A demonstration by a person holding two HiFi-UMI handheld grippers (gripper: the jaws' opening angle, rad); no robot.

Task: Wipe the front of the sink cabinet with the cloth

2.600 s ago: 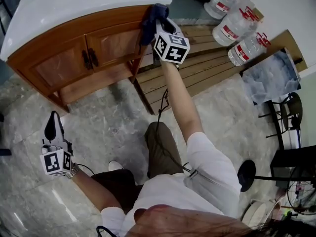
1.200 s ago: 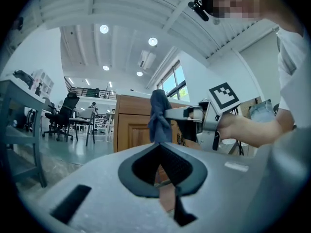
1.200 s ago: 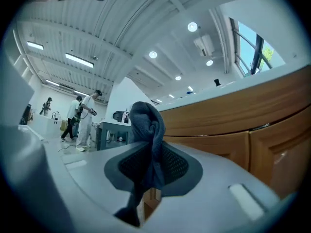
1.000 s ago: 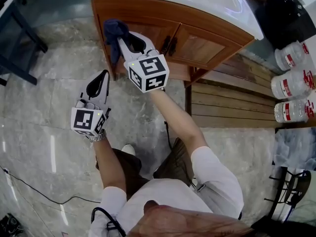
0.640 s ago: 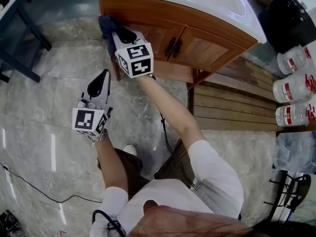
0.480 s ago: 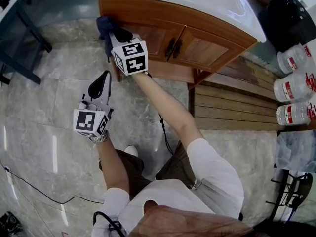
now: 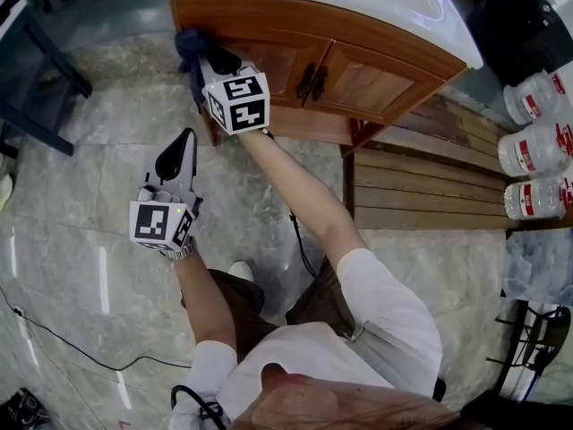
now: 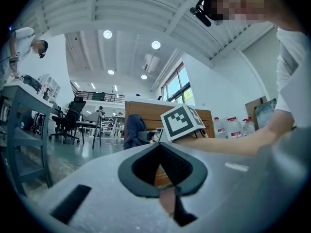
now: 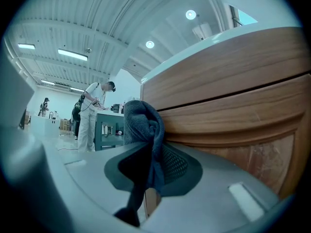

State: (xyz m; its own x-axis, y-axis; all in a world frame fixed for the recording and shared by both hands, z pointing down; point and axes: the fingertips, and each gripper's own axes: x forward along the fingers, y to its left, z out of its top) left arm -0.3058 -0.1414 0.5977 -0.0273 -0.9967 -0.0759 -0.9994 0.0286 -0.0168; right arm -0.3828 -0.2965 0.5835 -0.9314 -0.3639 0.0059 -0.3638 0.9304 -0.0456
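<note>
The wooden sink cabinet [image 7: 358, 61] with a white top stands at the top of the head view. My right gripper [image 7: 212, 61] is shut on a dark blue cloth [image 7: 190, 47] and holds it against the cabinet's upper left front corner. In the right gripper view the cloth [image 9: 143, 125] bunches between the jaws against the wood front [image 9: 233, 106]. My left gripper [image 7: 176, 157] hangs over the floor below and left of the cabinet, shut, with nothing in it. In the left gripper view the cloth [image 8: 132, 130] and cabinet [image 8: 146, 111] lie ahead.
Two cabinet doors with dark handles [image 7: 309, 81] sit right of the cloth. A wooden pallet [image 7: 430, 195] lies on the floor to the right, with large water bottles [image 7: 533, 150] beyond it. A dark table leg [image 7: 45, 56] stands at left. A cable [image 7: 54, 330] crosses the marble floor.
The right gripper carried the cloth from the cabinet's right front corner across to its left front corner. Over the last half second it has barely shifted. The left gripper stays low.
</note>
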